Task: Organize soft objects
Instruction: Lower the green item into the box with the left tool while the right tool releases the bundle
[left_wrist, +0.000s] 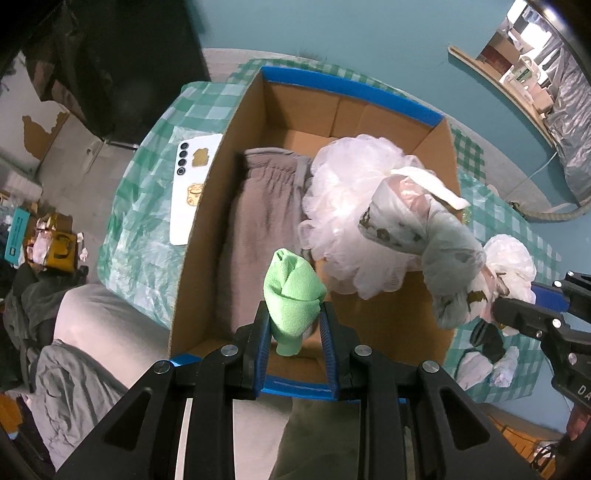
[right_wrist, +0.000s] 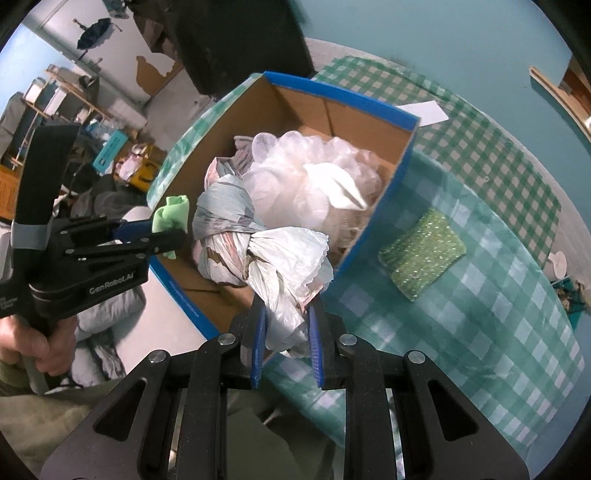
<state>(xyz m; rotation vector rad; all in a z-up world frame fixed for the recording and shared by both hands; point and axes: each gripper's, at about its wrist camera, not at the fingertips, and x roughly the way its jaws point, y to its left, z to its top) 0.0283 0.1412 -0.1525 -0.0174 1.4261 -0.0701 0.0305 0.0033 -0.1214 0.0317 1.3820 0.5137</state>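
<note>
Cloth, both loads — my left hand-held gripper (left_wrist: 293, 321) pinches a light green rag (left_wrist: 293, 291), my right hand-held gripper (right_wrist: 286, 332) clamps a limp knotted bag (right_wrist: 258, 243); I'd judge bunched folds grip best.

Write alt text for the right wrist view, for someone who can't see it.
The right gripper is shut on a knotted plastic bag at the rim of a cardboard box holding a white bath pouf. The left gripper holds a green cloth.
</note>
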